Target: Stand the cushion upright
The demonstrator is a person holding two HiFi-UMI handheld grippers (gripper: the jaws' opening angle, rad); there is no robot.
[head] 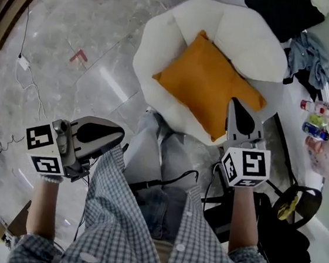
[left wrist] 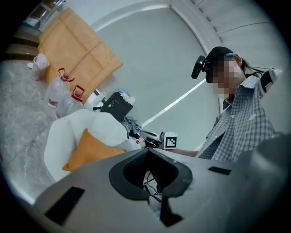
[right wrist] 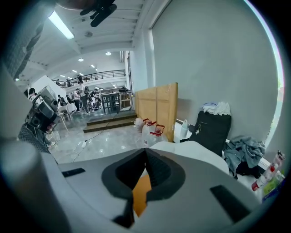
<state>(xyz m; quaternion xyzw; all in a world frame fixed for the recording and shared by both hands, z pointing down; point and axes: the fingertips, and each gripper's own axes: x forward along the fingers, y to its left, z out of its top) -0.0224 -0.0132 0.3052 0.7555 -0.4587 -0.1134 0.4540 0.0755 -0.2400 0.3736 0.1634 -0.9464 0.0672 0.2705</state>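
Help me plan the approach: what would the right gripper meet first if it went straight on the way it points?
Most likely the orange cushion lying in the white armchair: the right gripper, jaws shut, aims at its near edge, though depth is hard to judge.

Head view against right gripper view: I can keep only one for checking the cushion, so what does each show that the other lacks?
Only the head view: the whole orange cushion lying in the white armchair, and the right gripper seen from outside with its marker cube. Only the right gripper view: the cardboard panel, red-handled water jugs and the steps. Both: the armchair, the right gripper's shut jaws, and the cushion, in the gripper view just an orange sliver behind the jaws.
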